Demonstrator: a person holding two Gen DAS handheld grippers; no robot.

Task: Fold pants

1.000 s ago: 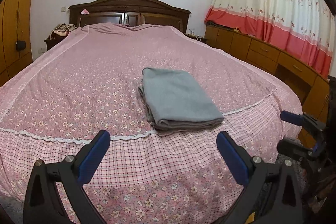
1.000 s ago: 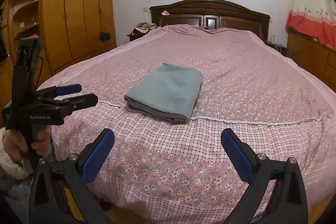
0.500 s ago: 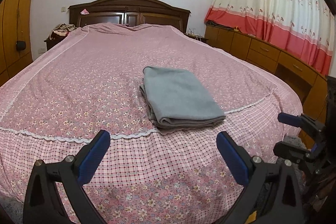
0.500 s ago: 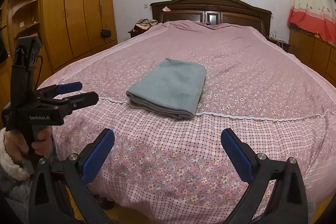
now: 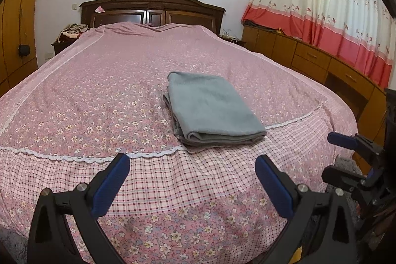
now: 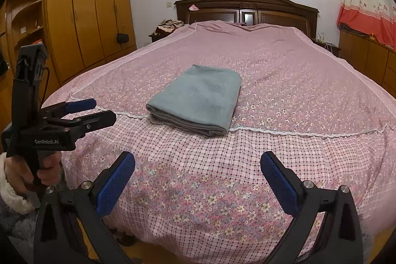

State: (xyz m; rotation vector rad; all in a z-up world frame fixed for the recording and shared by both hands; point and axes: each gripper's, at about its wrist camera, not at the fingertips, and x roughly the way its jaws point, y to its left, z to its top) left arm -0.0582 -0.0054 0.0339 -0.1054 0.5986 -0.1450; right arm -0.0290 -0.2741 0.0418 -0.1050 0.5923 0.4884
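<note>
Grey pants (image 5: pixel 212 107) folded into neat rectangular stack, lying flat on pink floral bedspread (image 5: pixel 99 95) near foot of bed, near edge touching white lace trim (image 6: pixel 297 131). Left tongs (image 5: pixel 193 180) spread wide apart, empty, hovering over checked band of bedspread short of pants. Right tongs (image 6: pixel 198 178) likewise wide apart, empty, clear of fabric. Left tongs also visible from right wrist view, gripped by hand (image 6: pixel 32 172) at bed's left corner. Dark wooden headboard (image 6: pixel 247 6) behind.
</note>
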